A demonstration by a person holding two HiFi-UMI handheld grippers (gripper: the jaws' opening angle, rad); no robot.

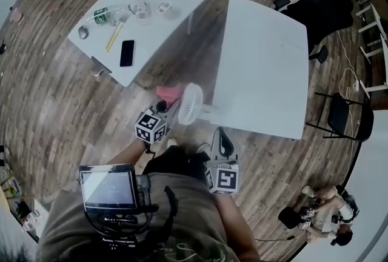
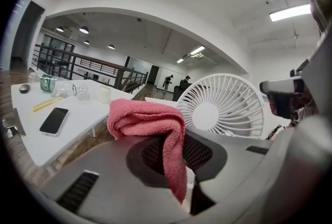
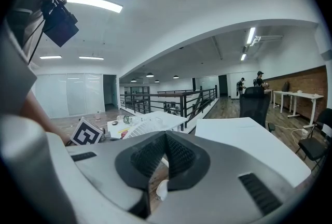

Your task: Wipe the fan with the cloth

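A small white fan [image 1: 190, 104] stands at the near left corner of the right-hand white table [image 1: 267, 67], its round grille [image 2: 220, 106] facing my left gripper. My left gripper [image 1: 171, 104] is shut on a folded pink cloth [image 1: 170, 94]. The cloth [image 2: 150, 124] bulges over the jaws and hangs down between them, just left of the fan and a little short of the grille. My right gripper [image 1: 222, 132] hangs below the table's near edge, right of the fan, its jaws shut on nothing [image 3: 165, 153]. Past its jaws, the fan [image 3: 142, 127] shows at the left.
A second white table [image 1: 142, 12] at the left carries a black phone [image 1: 127, 53], a yellow pen [image 1: 114, 36], a plastic bottle [image 1: 106, 14] and small cups. Black chairs [image 1: 324, 9] stand to the right. A person [image 1: 318, 206] sits on the wooden floor at lower right.
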